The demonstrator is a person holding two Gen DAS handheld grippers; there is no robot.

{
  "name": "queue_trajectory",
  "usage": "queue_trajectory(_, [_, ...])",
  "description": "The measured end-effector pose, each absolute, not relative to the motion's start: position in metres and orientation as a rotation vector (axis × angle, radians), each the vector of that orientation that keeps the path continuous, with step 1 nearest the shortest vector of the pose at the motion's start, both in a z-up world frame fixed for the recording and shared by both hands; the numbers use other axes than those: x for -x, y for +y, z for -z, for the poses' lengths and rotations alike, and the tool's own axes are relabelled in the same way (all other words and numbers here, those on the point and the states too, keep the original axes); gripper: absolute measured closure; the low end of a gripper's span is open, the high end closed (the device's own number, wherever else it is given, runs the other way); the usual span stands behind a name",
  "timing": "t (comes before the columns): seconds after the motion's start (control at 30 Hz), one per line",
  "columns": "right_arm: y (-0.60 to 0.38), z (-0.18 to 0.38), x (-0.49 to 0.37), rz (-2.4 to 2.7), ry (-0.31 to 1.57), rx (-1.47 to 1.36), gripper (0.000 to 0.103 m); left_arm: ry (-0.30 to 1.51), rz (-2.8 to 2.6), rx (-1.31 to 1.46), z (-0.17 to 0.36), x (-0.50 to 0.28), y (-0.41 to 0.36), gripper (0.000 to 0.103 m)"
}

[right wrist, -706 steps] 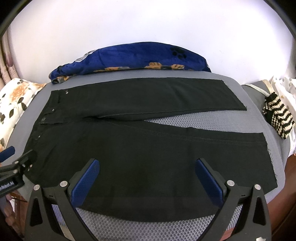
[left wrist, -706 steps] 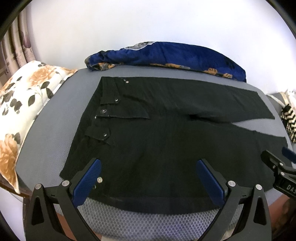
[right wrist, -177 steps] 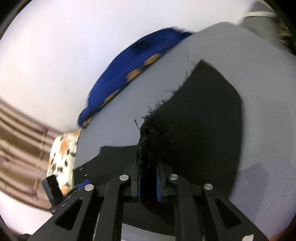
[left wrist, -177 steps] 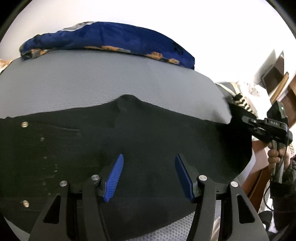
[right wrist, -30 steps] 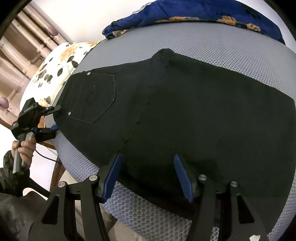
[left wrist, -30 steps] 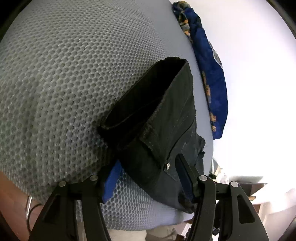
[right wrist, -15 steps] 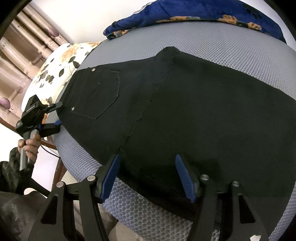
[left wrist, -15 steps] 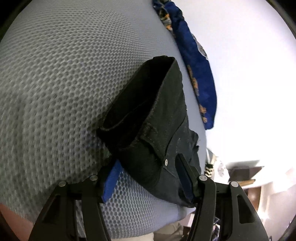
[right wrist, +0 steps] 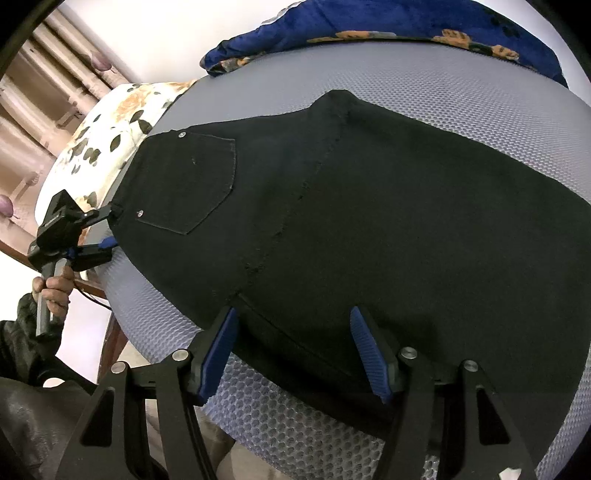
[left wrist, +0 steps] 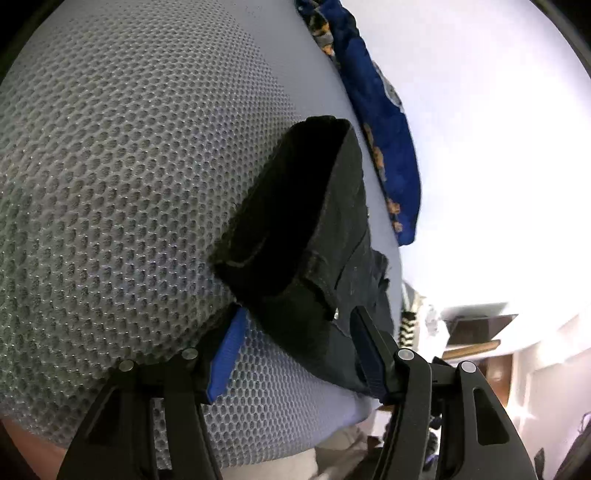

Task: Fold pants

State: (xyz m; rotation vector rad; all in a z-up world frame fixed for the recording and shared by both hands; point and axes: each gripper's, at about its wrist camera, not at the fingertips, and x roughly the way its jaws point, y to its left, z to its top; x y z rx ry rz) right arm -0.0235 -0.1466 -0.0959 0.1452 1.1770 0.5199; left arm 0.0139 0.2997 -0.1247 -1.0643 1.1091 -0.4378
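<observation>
Black pants (right wrist: 332, 206) lie folded on a grey mesh cushion (right wrist: 461, 99), back pocket up at the left. My right gripper (right wrist: 295, 339) is open, its blue pads straddling the pants' near edge, touching nothing I can confirm. My left gripper (left wrist: 295, 332) is open around the waistband corner (left wrist: 288, 236) at the cushion's left edge, one finger under the cloth and one above. It also shows in the right wrist view (right wrist: 107, 229), held by a hand at the waistband.
A blue floral blanket (right wrist: 388, 29) lies along the far edge of the cushion. A floral pillow (right wrist: 103, 136) sits at the left. A striped black-and-white item (left wrist: 408, 321) lies past the pants' far end. Wooden furniture (left wrist: 476, 332) stands beyond.
The left gripper has tilted and pushed slightly further onto the waistband corner. The right gripper has barely moved. Both stay open.
</observation>
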Motion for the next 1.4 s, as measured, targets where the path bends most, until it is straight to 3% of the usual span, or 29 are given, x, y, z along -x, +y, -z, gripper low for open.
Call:
queue_trajectory(0.5, [-0.141, 0.096, 0.026, -0.487, 1.184, -0.144, 0.041, 1.124, 0.502, 0.984, 0.121, -0.048, 0.302, 0.041])
queue_trajectory(0.8, [-0.141, 0.096, 0.028, -0.472, 1.182, -0.151, 0.04, 1.019, 0.415, 0.804, 0.11, -0.04, 0.271, 0.042])
queue_trajectory(0.83, [-0.141, 0.096, 0.029, -0.471, 1.182, -0.149, 0.04, 1.013, 0.396, 0.797, 0.11, -0.039, 0.269, 0.049])
queue_trajectory(0.87, [-0.14, 0.096, 0.028, -0.471, 1.182, -0.147, 0.04, 1.02, 0.384, 0.798, 0.113, -0.04, 0.269, 0.064])
queue_trajectory(0.93, [-0.14, 0.095, 0.028, -0.468, 1.181, -0.146, 0.04, 1.032, 0.386, 0.833, 0.12, -0.043, 0.264, 0.07])
queue_trajectory(1.4, [-0.158, 0.075, 0.028, -0.416, 1.12, -0.183, 0.036, 0.886, 0.508, 0.759, 0.048, -0.037, 0.217, 0.076])
